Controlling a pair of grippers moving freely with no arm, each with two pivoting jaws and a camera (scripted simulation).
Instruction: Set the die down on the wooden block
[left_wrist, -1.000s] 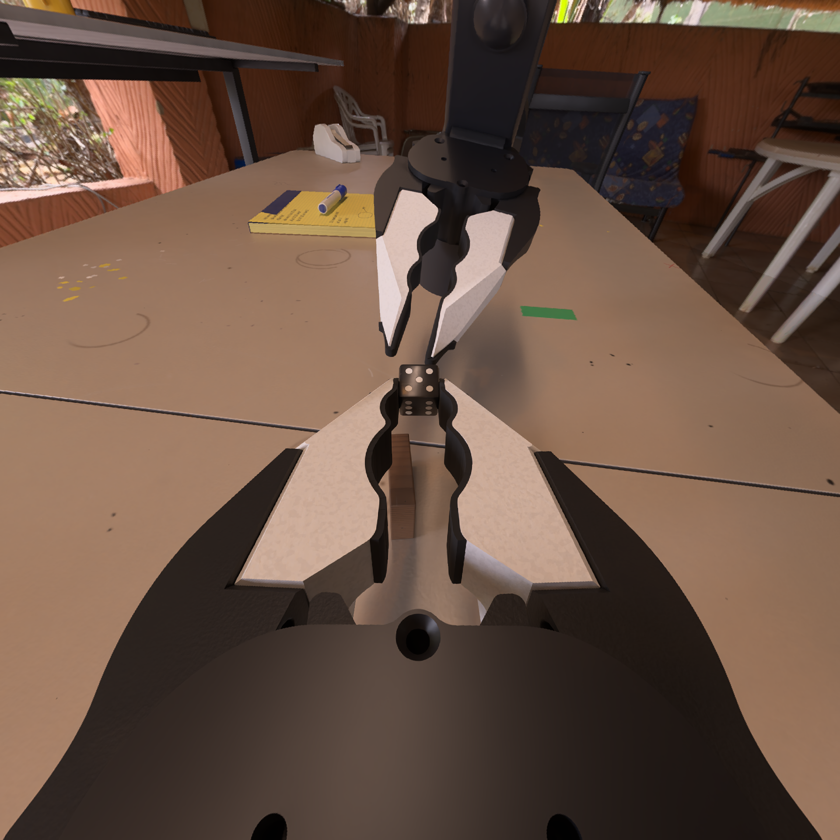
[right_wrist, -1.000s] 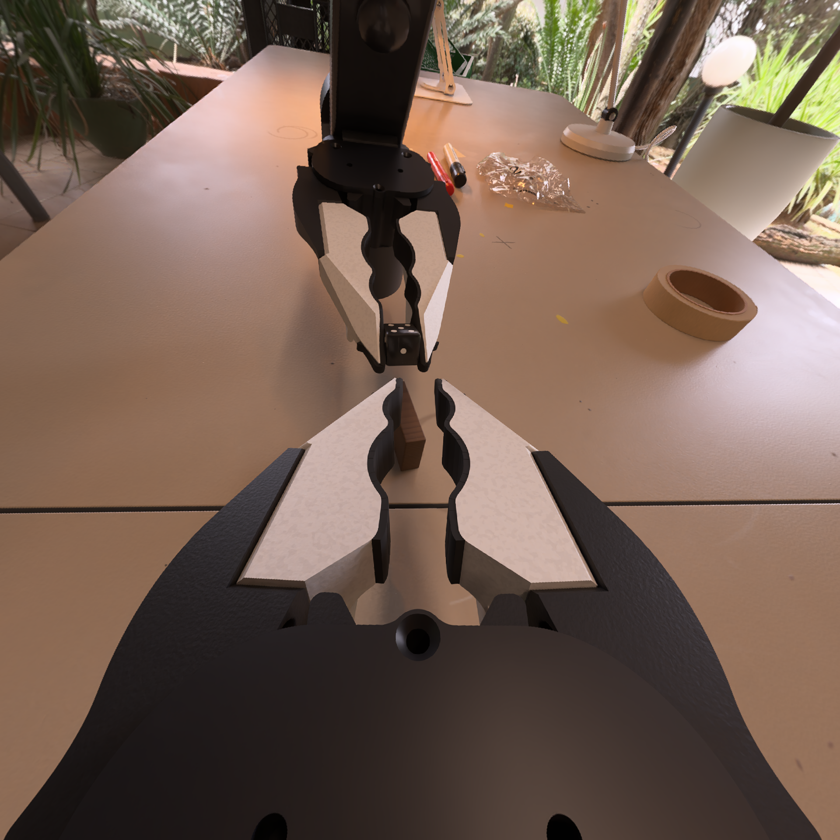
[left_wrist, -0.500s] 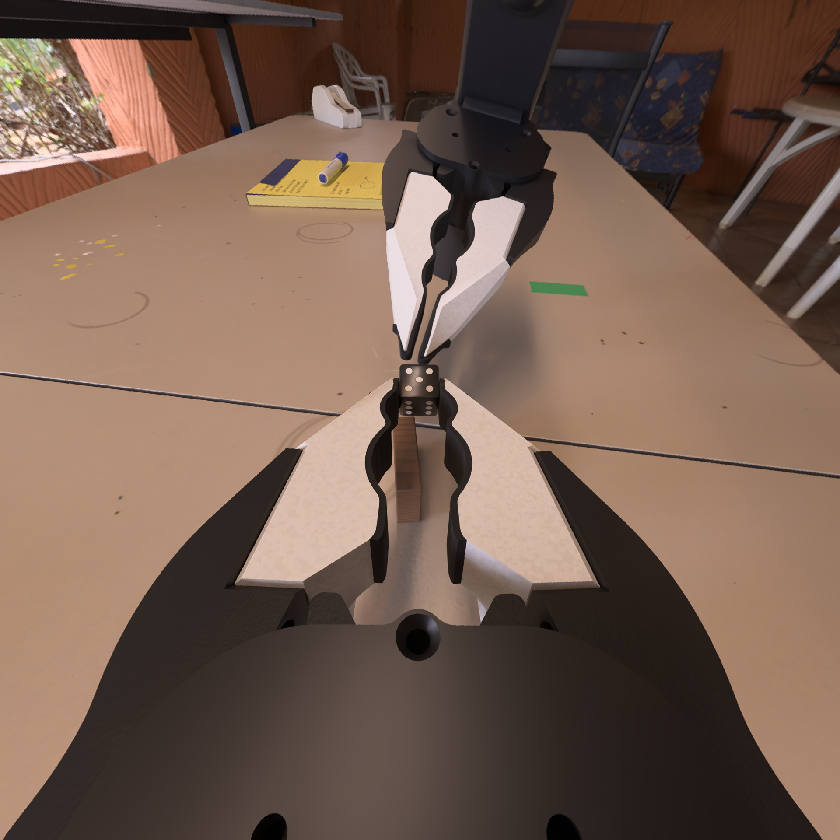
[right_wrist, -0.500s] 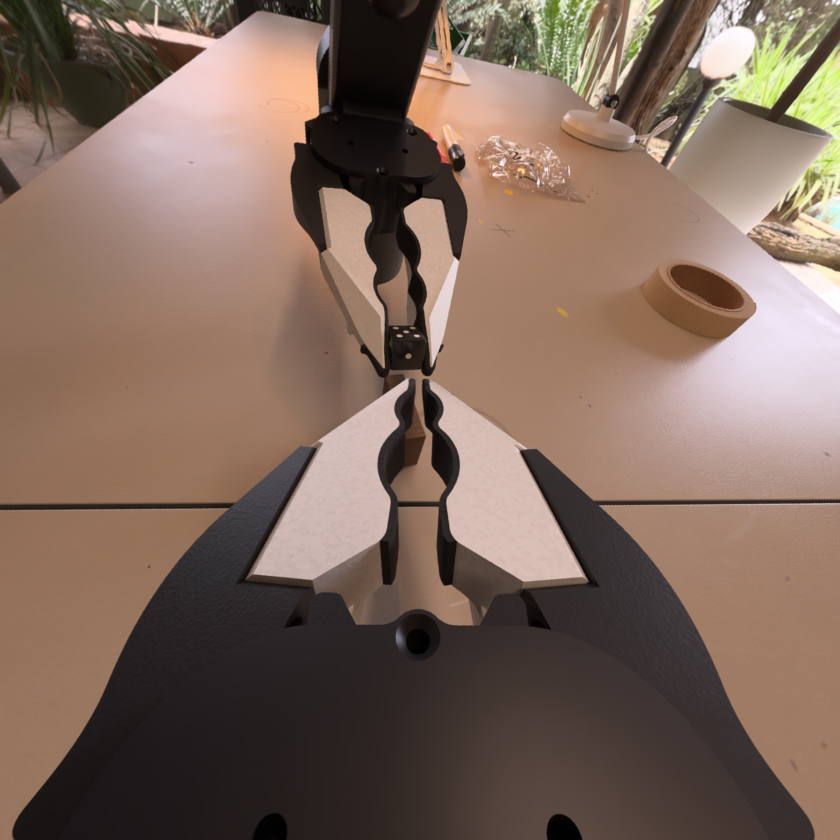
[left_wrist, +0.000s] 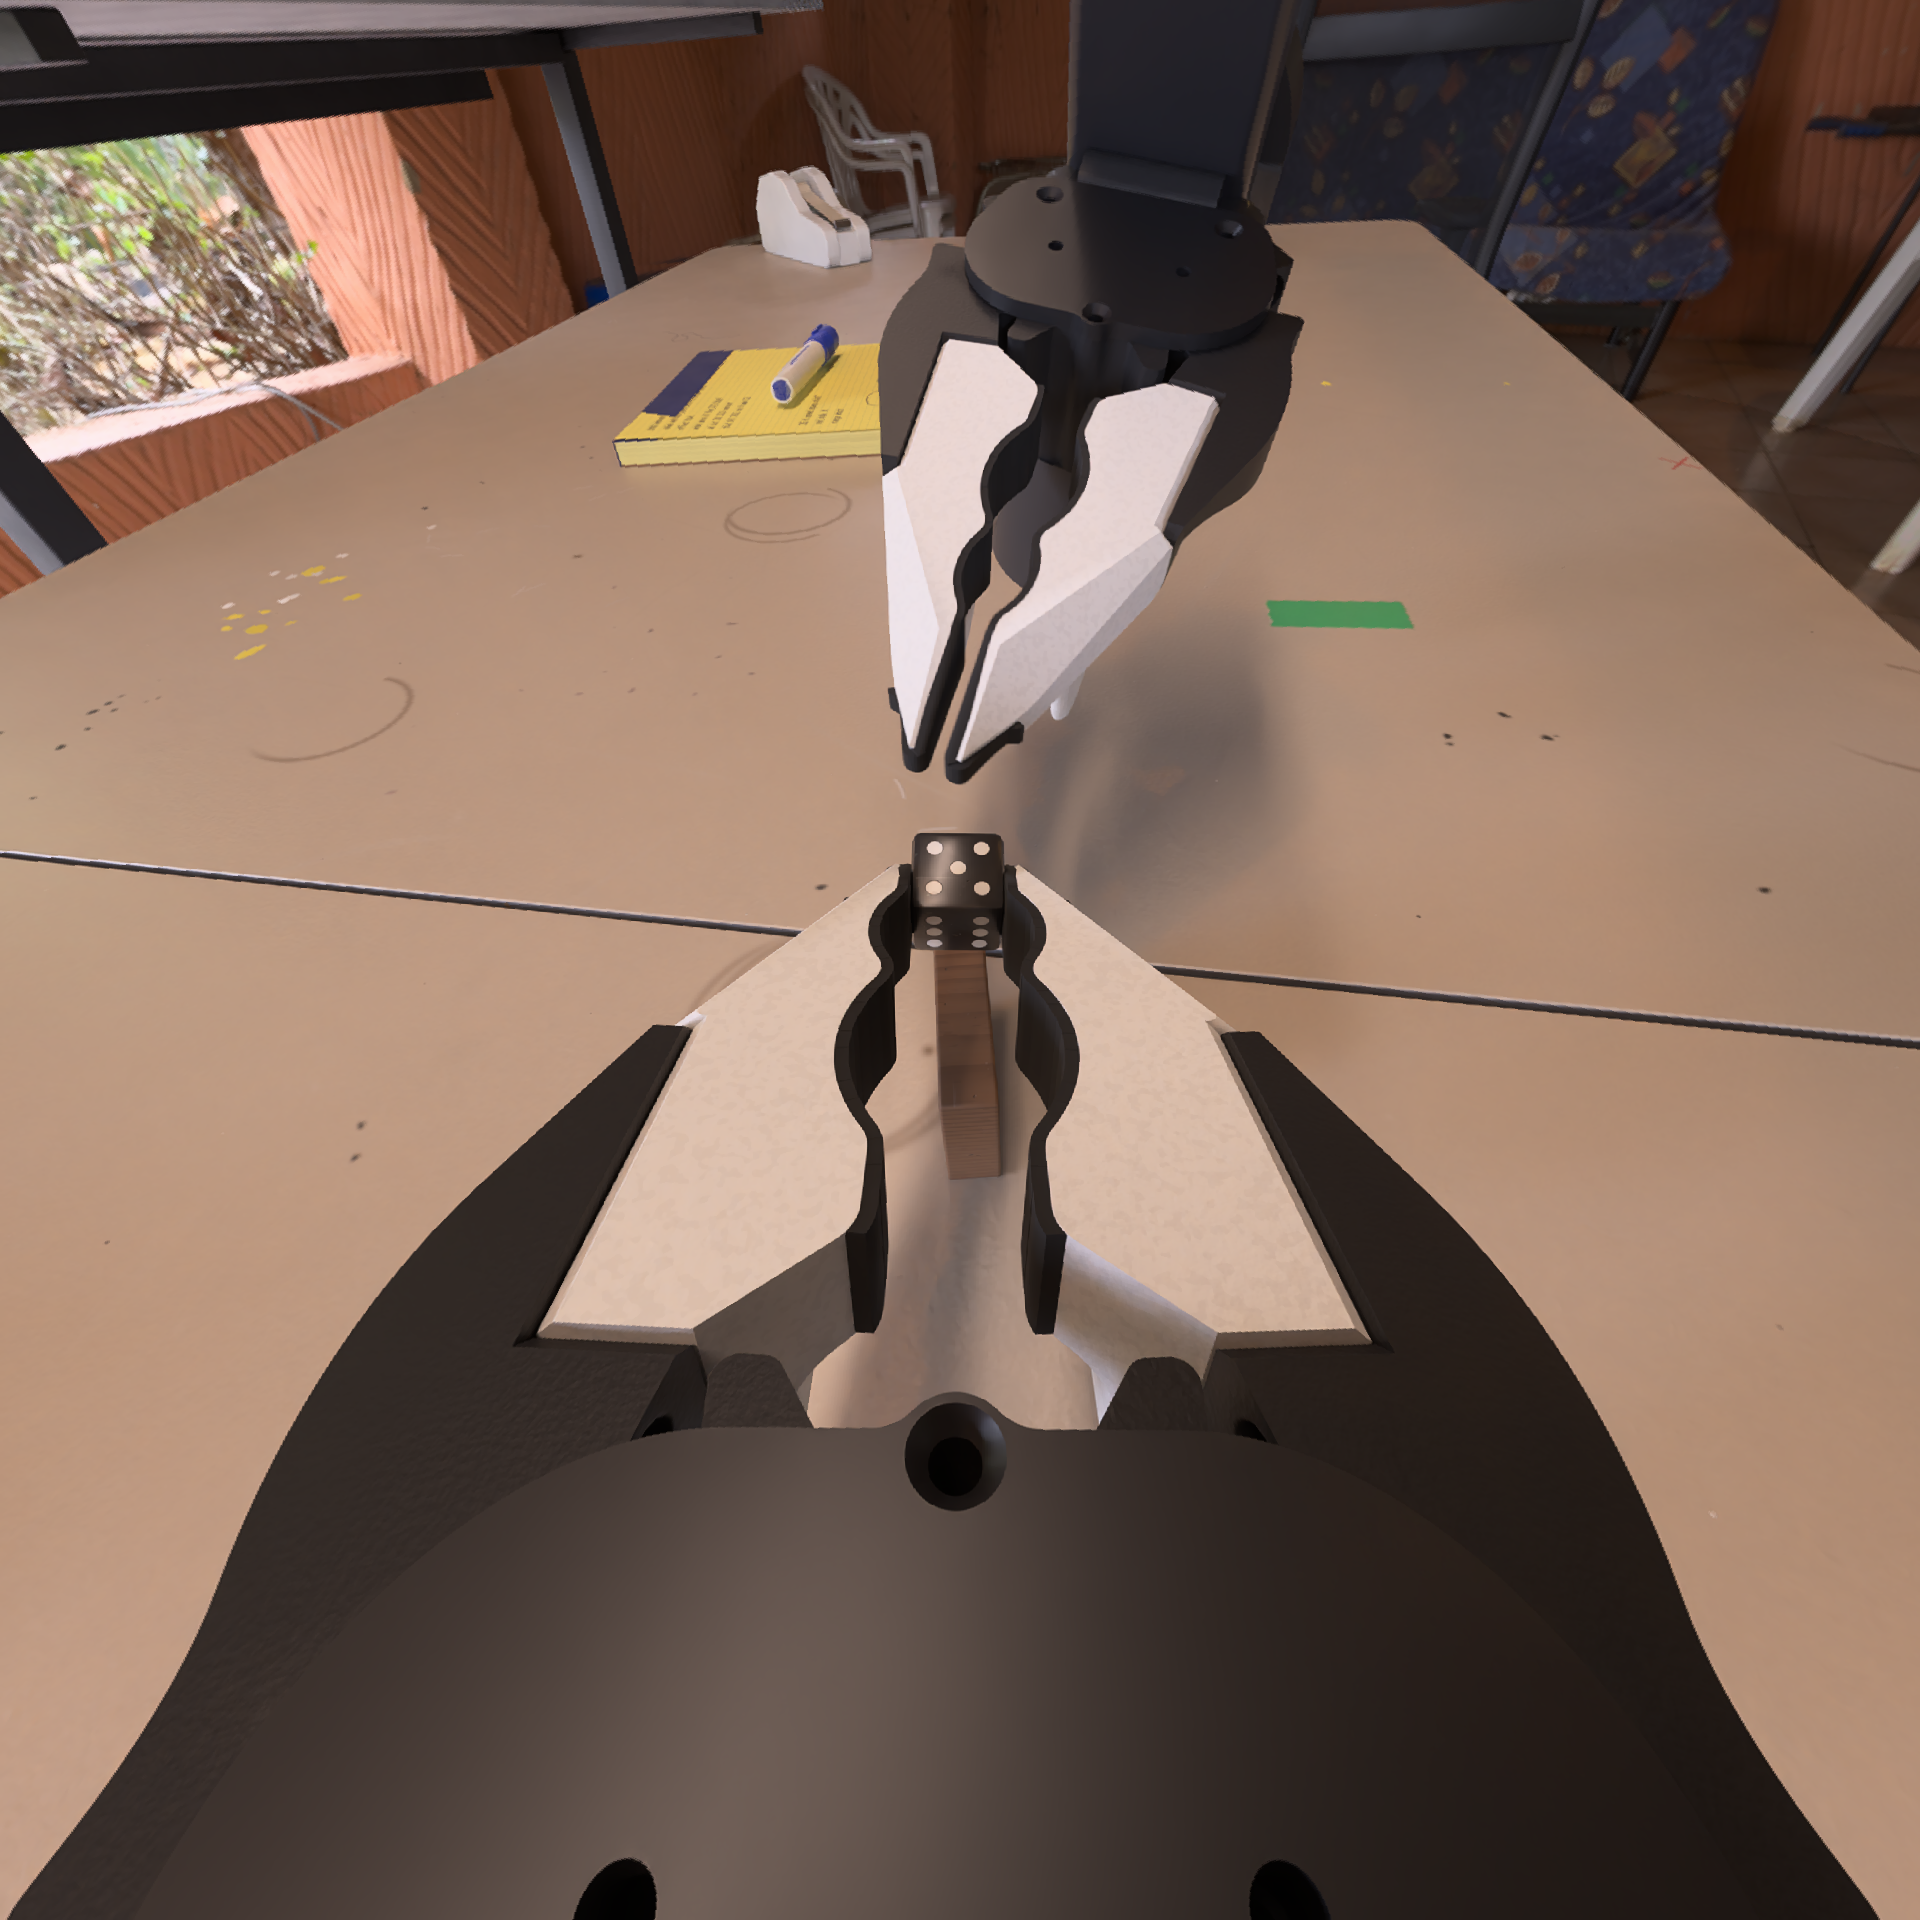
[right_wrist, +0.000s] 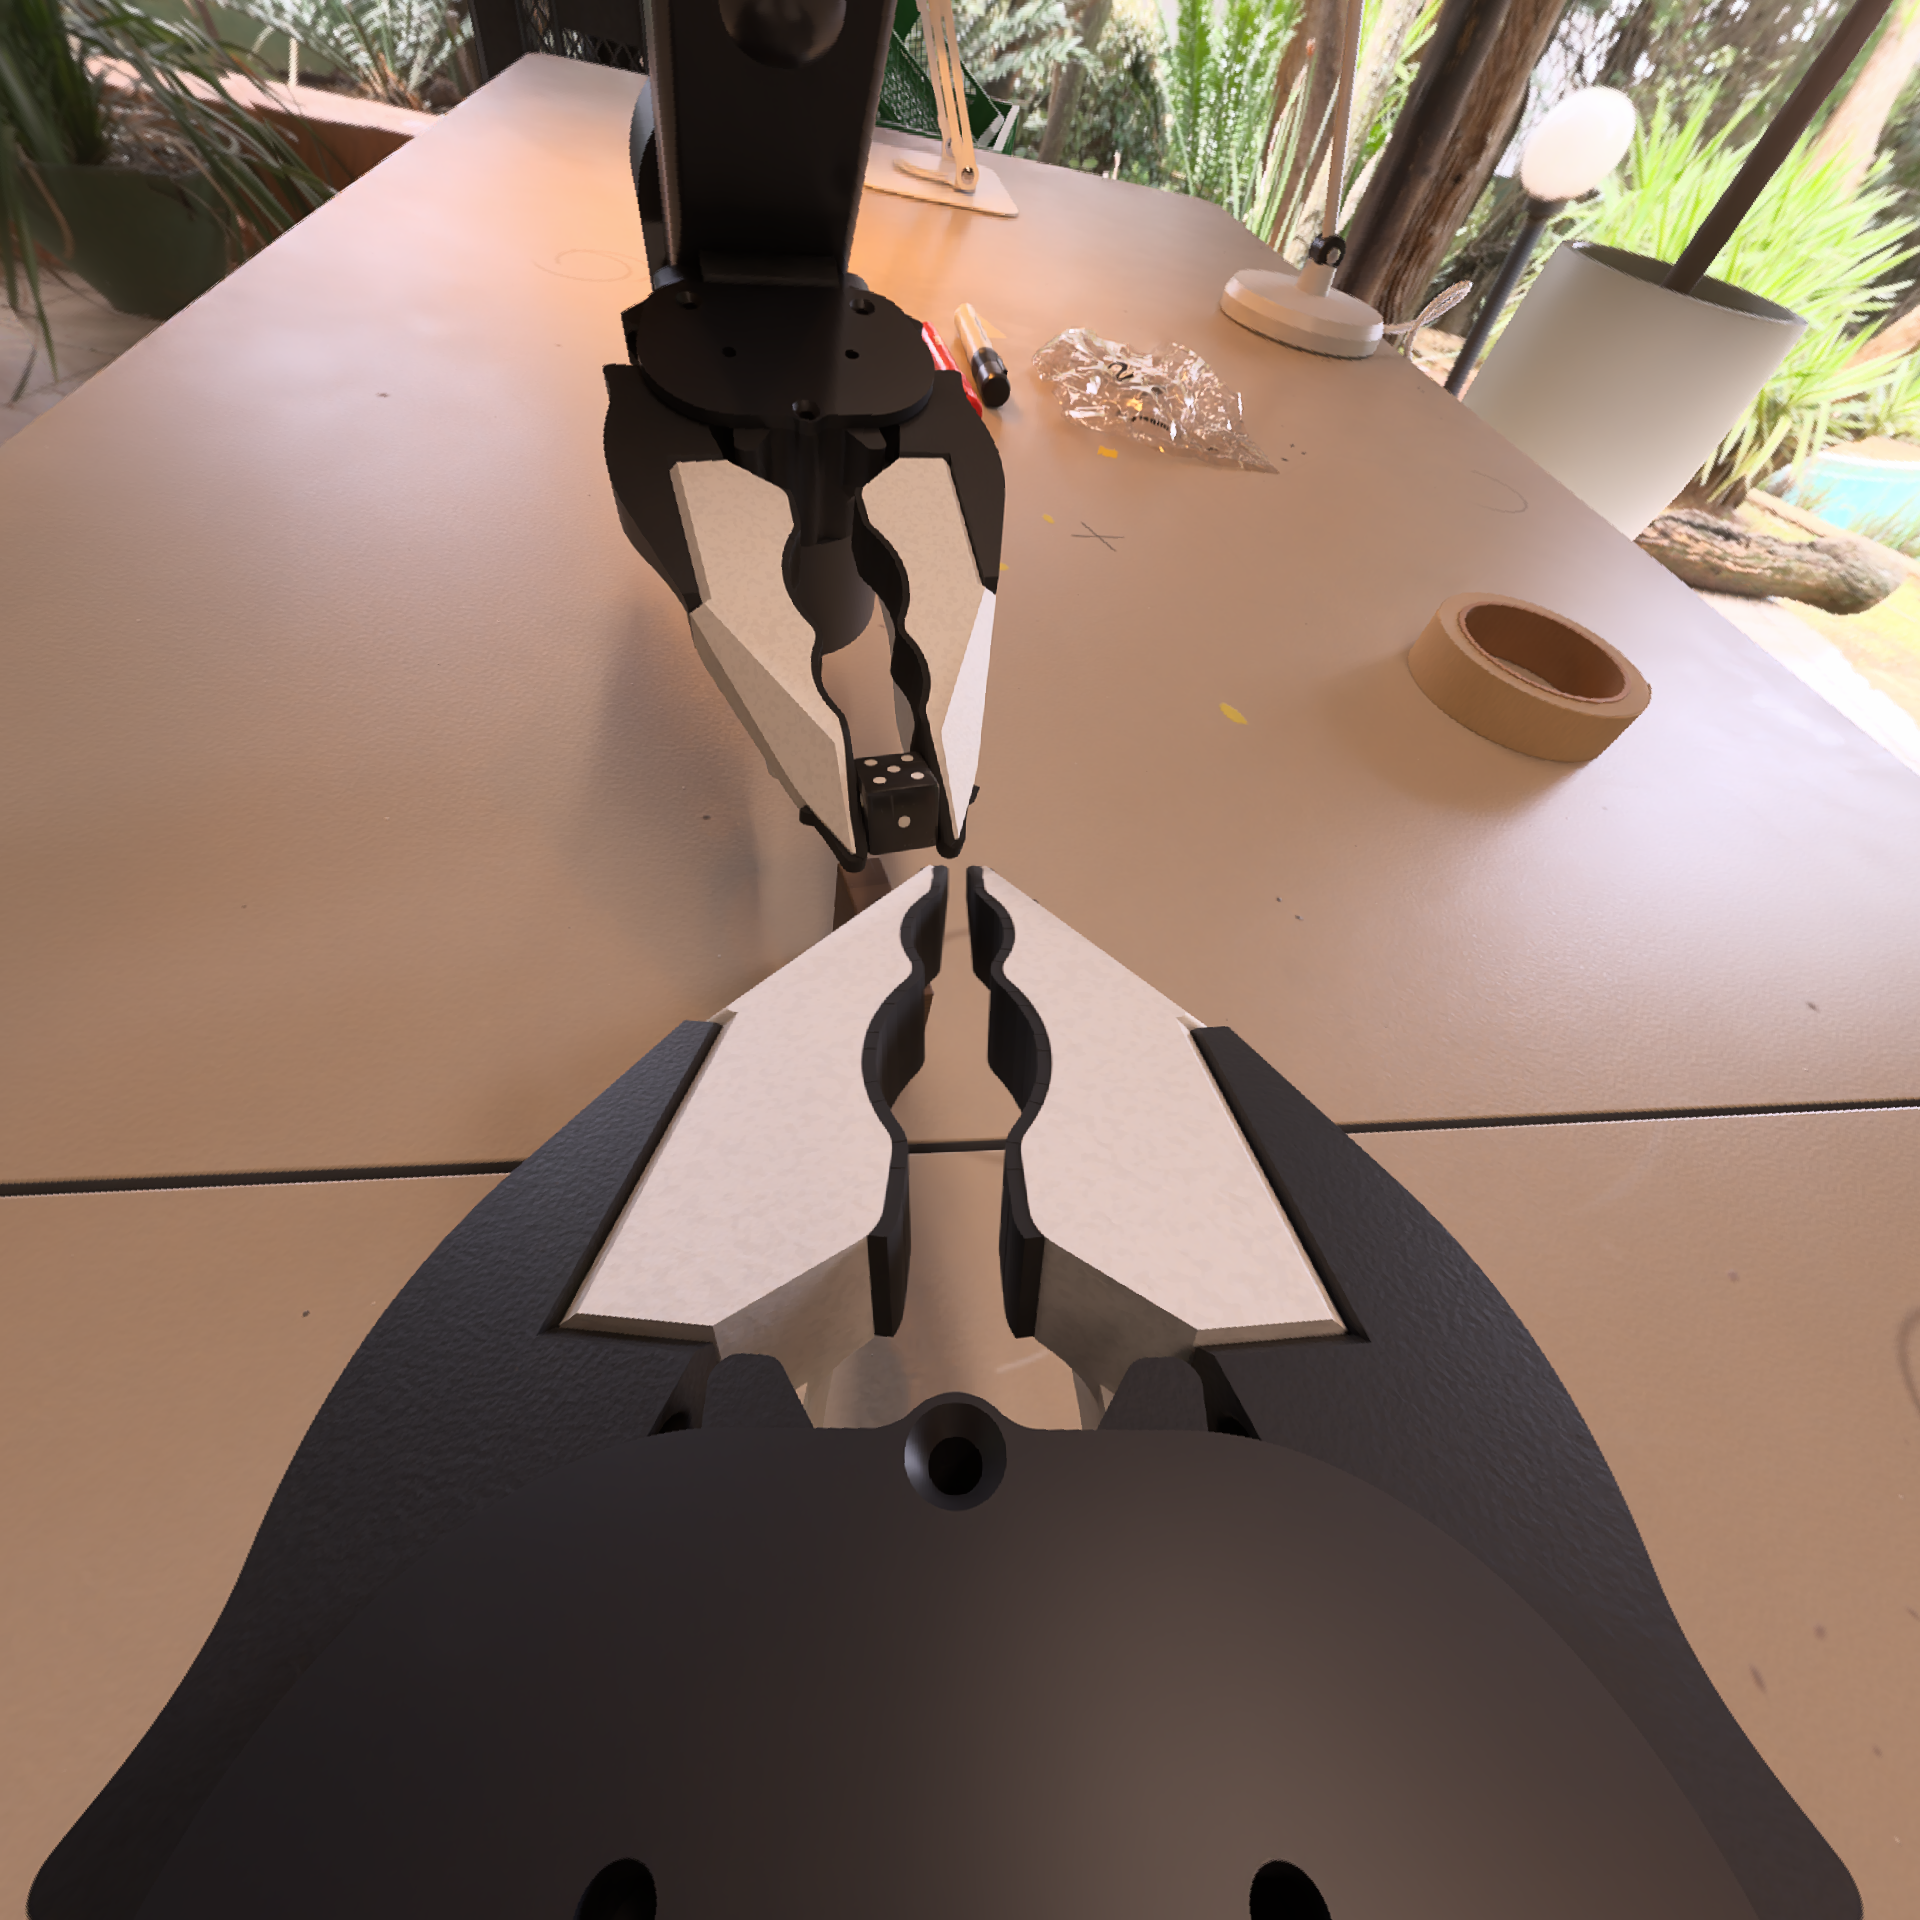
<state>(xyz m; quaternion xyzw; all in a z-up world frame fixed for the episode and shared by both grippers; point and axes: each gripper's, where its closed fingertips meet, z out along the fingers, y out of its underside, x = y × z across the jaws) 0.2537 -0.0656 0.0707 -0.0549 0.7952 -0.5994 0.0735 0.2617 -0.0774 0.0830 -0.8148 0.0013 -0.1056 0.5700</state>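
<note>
Left gripper (left_wrist: 957, 896): fingers closed on the black die (left_wrist: 957, 875), pinched at their tips.
Right gripper (right_wrist: 957, 871): fingers nearly closed, a narrow gap left, nothing held; tips hover just beyond the left fingertips.
Wooden block (left_wrist: 966, 1070): narrow, upright on the tabletop (left_wrist: 416, 1039), seen between the left fingers, below the die.
Risk: the block top is judged narrow; an off-centre release could roll the die off or topple the block.
View difference: the block's full height is shown only by the left wrist view; in the right wrist view it is mostly hidden.
</note>
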